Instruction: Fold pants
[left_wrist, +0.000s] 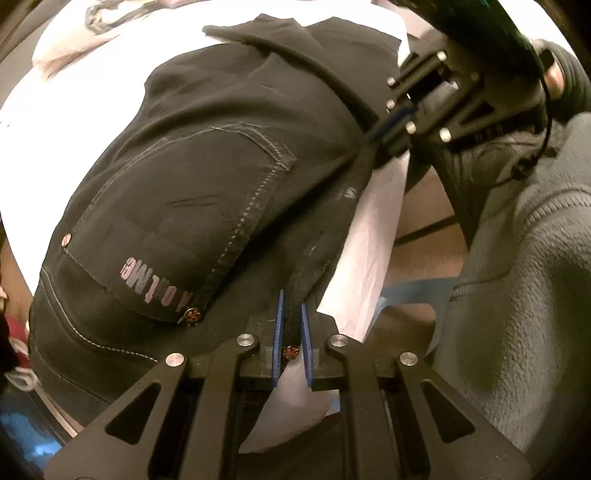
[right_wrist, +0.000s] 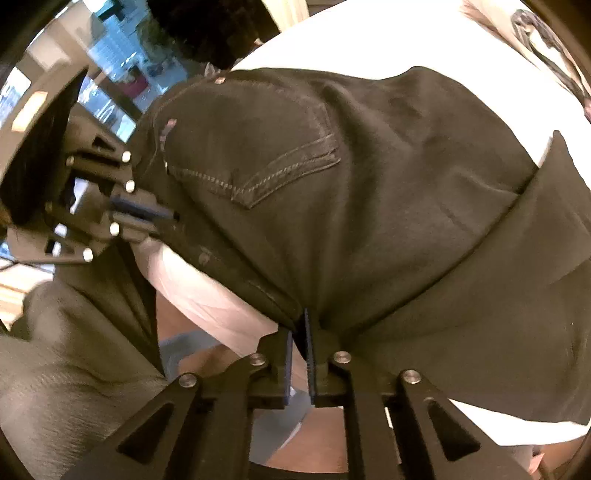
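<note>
Left wrist view: black pants (left_wrist: 207, 155) lie seat-up, stitched pocket showing.

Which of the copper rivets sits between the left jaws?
The rivet at the trouser edge, low between the blue pads; the other rivets sit on the pocket.

Black jeans (left_wrist: 207, 155) lay seat-up on a white surface, near edge lifted; grey-stitched back pocket (left_wrist: 192, 206), pink lettering, copper rivets; a leg folded across the far side.
</note>
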